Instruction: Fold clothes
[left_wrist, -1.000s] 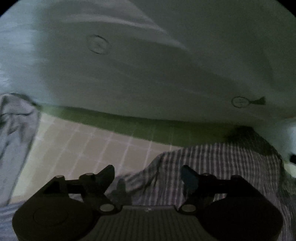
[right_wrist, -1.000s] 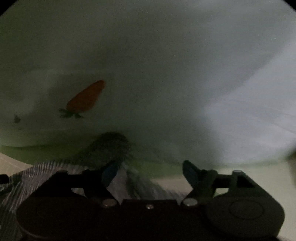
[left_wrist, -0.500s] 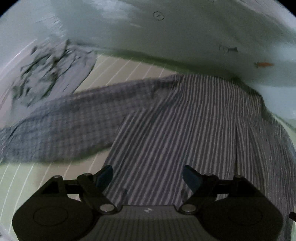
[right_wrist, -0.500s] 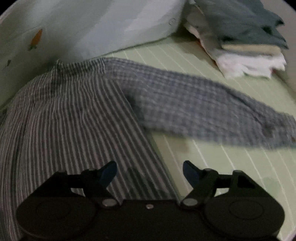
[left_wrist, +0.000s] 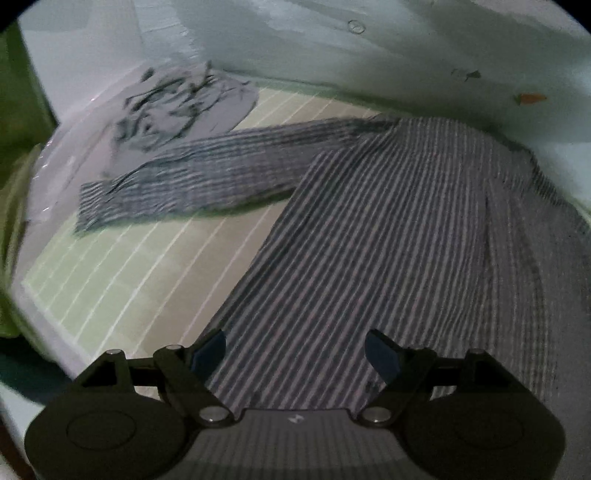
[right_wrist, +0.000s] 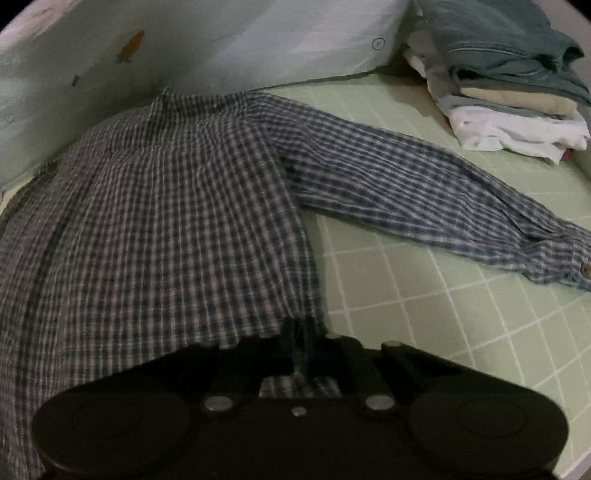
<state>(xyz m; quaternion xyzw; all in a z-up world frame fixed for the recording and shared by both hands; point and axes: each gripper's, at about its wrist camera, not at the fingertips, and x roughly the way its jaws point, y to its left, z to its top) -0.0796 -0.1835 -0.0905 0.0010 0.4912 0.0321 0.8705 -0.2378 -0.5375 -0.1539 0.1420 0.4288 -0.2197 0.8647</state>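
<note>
The checked shirt (right_wrist: 166, 221) lies spread flat on a pale green bed sheet (right_wrist: 461, 314) with a white grid, its collar end up against a light pillow (right_wrist: 92, 74) printed with a small carrot. Both sleeves are stretched out sideways: 1 reaches toward a stack of folded clothes (right_wrist: 509, 92) in the right wrist view, the other (left_wrist: 207, 173) points toward a crumpled grey garment (left_wrist: 177, 107) in the left wrist view.

The right gripper (right_wrist: 303, 354) is closed tight on the shirt's near edge, close to the side seam. Its 2 fingers meet with a bunched fold of checked cloth pinched between them, and a little of the fabric shows behind the fingers, near the gripper's body. The cloth around the pinch is drawn up into small gathers.

The left gripper (left_wrist: 295, 350) is wide open over the shirt's lower part. Its 2 blue-tipped fingers (left_wrist: 208, 350) stand well apart, with striped-looking fabric showing in the gap between them. Nothing is caught between them. Whether the fingertips touch the cloth or sit just above it cannot be told from this view. The left finger is at the shirt's side edge, where fabric meets sheet.
</note>
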